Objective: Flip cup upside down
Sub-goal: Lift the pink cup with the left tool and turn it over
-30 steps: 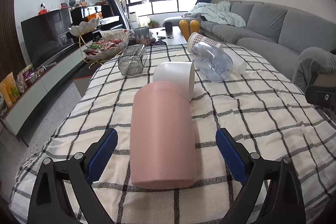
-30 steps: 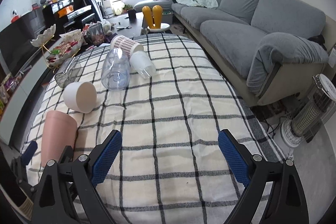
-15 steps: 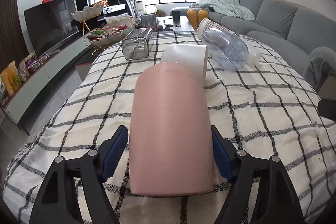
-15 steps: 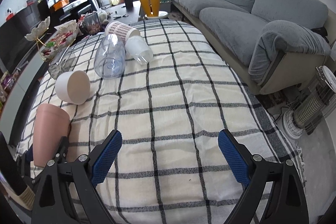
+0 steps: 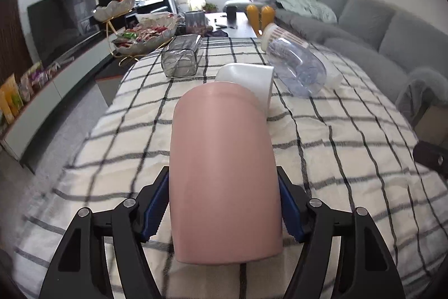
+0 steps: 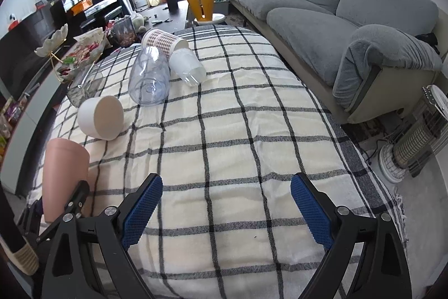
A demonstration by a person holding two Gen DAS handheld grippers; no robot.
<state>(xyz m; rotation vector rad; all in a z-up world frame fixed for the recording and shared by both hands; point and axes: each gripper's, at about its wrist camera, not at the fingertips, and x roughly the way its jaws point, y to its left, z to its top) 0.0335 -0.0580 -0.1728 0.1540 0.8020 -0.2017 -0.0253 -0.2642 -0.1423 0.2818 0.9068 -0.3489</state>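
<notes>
Left gripper (image 5: 224,210) clamps the pink cup (image 5: 224,167), lying on its side on the checked cloth (image 6: 238,131); its mouth faces away, unseen. Right gripper (image 6: 226,208) hangs wide, holding nothing.

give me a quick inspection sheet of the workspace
surface: black-and-white checked cloth over the table.
job's things: tall pink plastic cup on its side.
clutter: white cup, clear plastic jar, checked paper cup, translucent tub, all lying down; glass box.
grippers: left tongs shut on the pink cup; right tongs open, holding nothing.
cables: one on the floor by the heater.
surroundings: grey sofa, piano, window.
</notes>
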